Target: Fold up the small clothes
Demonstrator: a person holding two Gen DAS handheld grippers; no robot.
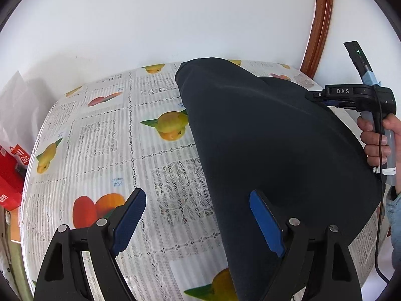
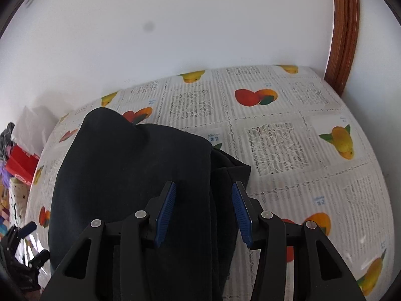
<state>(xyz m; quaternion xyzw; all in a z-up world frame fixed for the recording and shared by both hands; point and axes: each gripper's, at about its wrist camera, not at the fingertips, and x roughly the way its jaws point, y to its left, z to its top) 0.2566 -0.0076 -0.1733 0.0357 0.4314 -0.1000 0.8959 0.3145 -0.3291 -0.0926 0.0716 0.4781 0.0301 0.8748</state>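
A dark navy garment (image 1: 263, 138) lies folded on the fruit-print tablecloth (image 1: 100, 138), with a narrower end toward the wall. My left gripper (image 1: 196, 194) hangs open above the garment's left edge, one blue pad over the tablecloth and the other over the dark cloth; nothing is gripped. In the right wrist view the same garment (image 2: 130, 175) fills the lower left, with a rumpled lower layer sticking out at its right side. My right gripper (image 2: 203, 184) is open above that right edge, and its pads stand clear of the cloth. A person's hand (image 1: 373, 138) holds the right gripper's handle.
The table (image 2: 300, 150) butts against a white wall. A brown wooden frame (image 1: 320, 25) rises at the back right corner. Red boxes (image 1: 10, 170) and a white bag (image 1: 17, 105) sit beyond the left table edge. Bare tablecloth stretches to the right of the garment.
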